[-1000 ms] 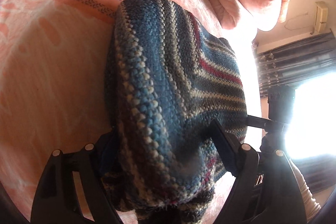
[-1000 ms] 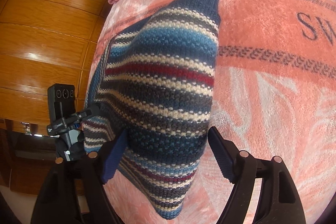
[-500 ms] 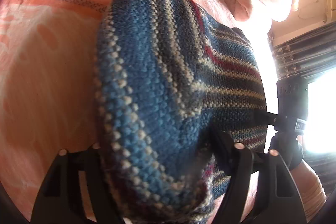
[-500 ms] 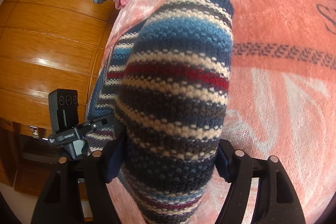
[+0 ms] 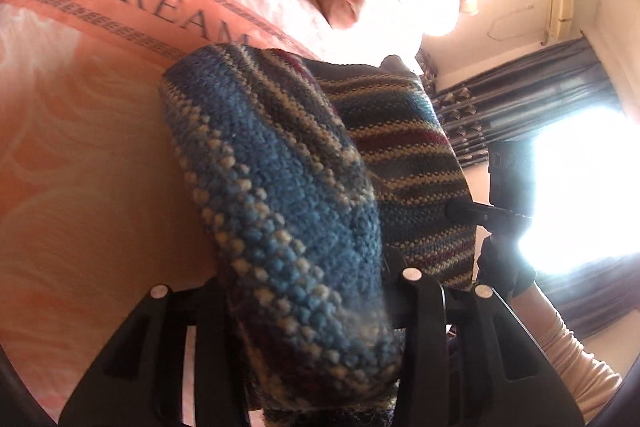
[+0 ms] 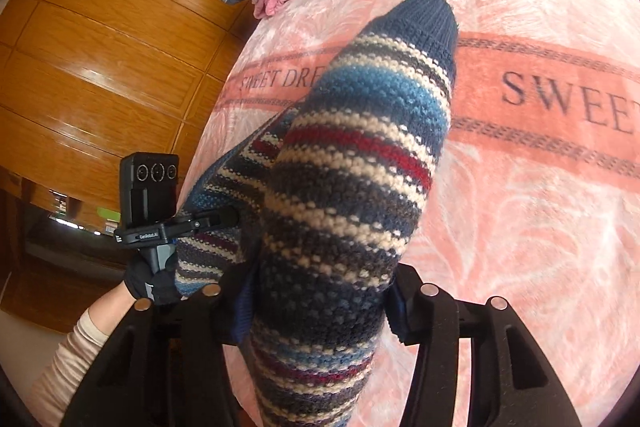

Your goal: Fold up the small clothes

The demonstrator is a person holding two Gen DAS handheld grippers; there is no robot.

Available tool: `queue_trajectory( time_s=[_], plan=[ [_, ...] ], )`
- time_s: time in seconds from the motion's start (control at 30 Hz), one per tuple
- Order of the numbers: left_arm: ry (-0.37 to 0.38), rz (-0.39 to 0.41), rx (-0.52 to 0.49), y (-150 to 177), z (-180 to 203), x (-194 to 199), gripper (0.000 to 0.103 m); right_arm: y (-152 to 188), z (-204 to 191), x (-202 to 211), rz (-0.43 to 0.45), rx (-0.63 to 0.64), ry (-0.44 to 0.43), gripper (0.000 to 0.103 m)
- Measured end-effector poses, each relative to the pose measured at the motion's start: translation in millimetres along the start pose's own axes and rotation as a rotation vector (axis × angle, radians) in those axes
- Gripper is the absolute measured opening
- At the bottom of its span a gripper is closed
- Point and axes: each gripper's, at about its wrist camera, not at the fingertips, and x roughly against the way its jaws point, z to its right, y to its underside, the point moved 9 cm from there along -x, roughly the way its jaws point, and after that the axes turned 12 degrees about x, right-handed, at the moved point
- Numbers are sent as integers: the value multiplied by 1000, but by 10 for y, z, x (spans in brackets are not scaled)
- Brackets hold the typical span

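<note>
we hold the striped knit sweater [image 6: 352, 187] above the pink blanket [image 6: 540, 227], left gripper [image 5: 304, 291] and right gripper [image 6: 316, 291] each pinching its fabric.

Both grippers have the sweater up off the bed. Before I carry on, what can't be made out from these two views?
- Left gripper fingertips: left wrist view, buried under the sweater.
- Right gripper fingertips: right wrist view, covered by the knit.
- Sweater's lower hem: cut off by the bottom edge in both views.
- Bed beneath the sweater: hidden by it.
- Window area: left wrist view, washed out by glare.
</note>
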Motion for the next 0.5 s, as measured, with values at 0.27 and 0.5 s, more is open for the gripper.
queue_trajectory(
  time_s=[0.27,0.5],
  plan=[
    [-62,-75,-121,599,550,-746,37,853,491,658,6,-96,49,53],
    [-169,-75,-90,780,255,-1044,44,1303,833,520,-59,-157,75,53]
  ],
)
